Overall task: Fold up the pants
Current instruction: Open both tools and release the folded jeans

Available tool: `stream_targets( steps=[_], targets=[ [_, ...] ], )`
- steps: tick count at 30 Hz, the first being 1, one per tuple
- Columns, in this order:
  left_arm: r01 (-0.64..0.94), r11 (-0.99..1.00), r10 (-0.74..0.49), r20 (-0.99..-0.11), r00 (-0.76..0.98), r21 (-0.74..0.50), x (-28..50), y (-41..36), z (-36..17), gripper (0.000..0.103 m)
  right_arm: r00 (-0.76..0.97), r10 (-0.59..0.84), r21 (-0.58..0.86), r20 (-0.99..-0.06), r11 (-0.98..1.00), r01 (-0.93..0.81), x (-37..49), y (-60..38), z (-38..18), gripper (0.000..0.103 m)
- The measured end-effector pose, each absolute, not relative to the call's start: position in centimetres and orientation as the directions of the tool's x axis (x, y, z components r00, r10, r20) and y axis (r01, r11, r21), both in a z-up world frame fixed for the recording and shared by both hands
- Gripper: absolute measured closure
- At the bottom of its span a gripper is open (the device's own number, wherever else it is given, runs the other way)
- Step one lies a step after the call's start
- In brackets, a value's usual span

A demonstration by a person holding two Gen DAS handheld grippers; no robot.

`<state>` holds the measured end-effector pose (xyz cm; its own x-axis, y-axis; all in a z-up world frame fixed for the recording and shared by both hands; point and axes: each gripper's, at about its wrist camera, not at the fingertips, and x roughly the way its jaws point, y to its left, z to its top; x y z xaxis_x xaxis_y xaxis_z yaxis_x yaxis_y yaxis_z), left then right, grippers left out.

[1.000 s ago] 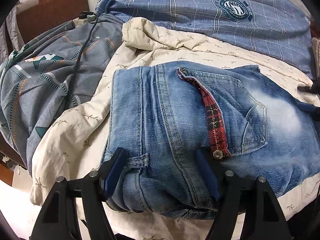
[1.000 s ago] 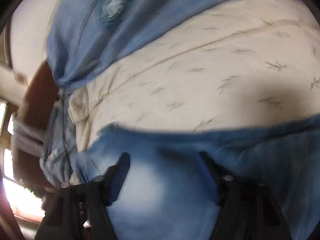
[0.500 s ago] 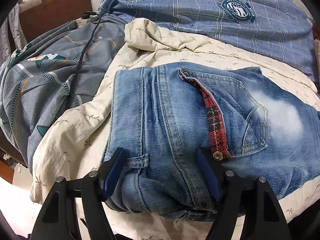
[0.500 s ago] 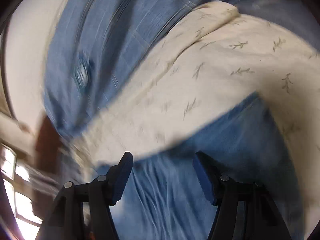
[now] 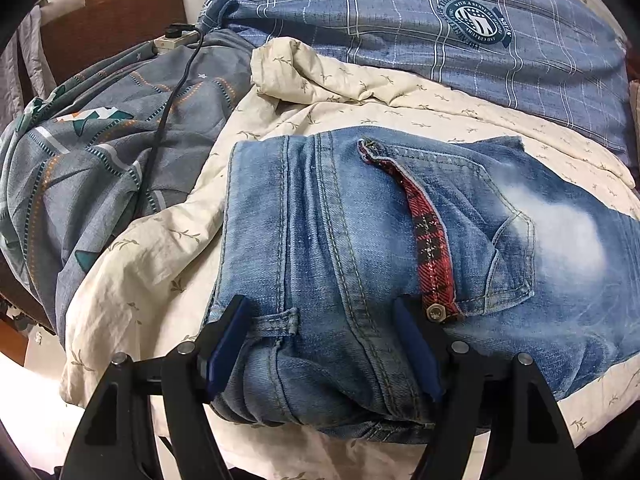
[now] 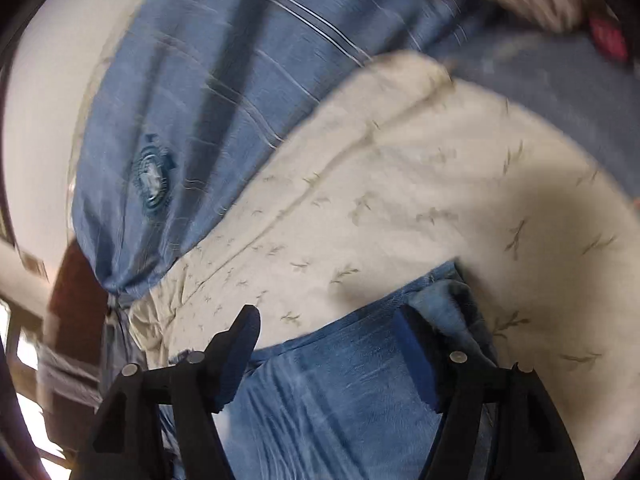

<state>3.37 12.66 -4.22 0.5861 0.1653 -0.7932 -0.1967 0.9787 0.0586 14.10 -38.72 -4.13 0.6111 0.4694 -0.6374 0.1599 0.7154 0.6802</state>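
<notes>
Folded jeans (image 5: 360, 248) lie on cream sheet (image 5: 160, 240), near edge hidden behind fingers. Left gripper (image 5: 324, 344) spread, straddling the waistband; pad contact unclear. Right gripper (image 6: 328, 348) just opened wider over blurred denim, nothing pinched. Plaid pillow (image 5: 400, 20) beyond.

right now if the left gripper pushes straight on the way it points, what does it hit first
Most likely the folded jeans: the left gripper already straddles their near edge, jaws wide apart, with denim filling the gap ahead.
</notes>
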Motion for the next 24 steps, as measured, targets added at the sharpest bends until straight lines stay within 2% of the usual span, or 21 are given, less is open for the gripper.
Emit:
stream_targets(
  steps=[3, 5, 11, 18, 24],
  targets=[
    [-0.194, 0.978, 0.186, -0.766, 0.615, 0.082, 2.9, 12.5, -2.9, 0.028, 0.638, 0.483, 0.694, -0.599, 0.71, 0.114, 10.8, -38.8, -2.1, 0.031],
    [-0.197, 0.976, 0.199, -0.737, 0.646, 0.091, 2.3, 12.2, -1.5, 0.028, 0.636, 0.45, 0.656, -0.628, 0.746, 0.12, 7.7, -39.0, -1.3, 0.03],
    [-0.05, 0.998, 0.01, -0.693, 0.721, -0.038, 1.5, 7.5, 2.3, 0.028, 0.663, 0.457, 0.726, -0.593, 0.661, 0.193, -0.5, -41.0, -3.1, 0.03],
    [0.16, 0.98, -0.196, -0.73, 0.655, -0.119, 3.3, -1.9, 1.6, 0.028, 0.636, 0.47, 0.775, -0.612, 0.516, 0.365, -3.8, -44.2, -8.5, 0.03],
    [0.222, 0.968, -0.23, -0.757, 0.611, -0.115, 4.4, -7.8, -0.1, 0.028, 0.637, 0.503, 0.806, -0.584, 0.454, 0.38, -2.4, -45.1, -10.6, 0.03]
  ],
)
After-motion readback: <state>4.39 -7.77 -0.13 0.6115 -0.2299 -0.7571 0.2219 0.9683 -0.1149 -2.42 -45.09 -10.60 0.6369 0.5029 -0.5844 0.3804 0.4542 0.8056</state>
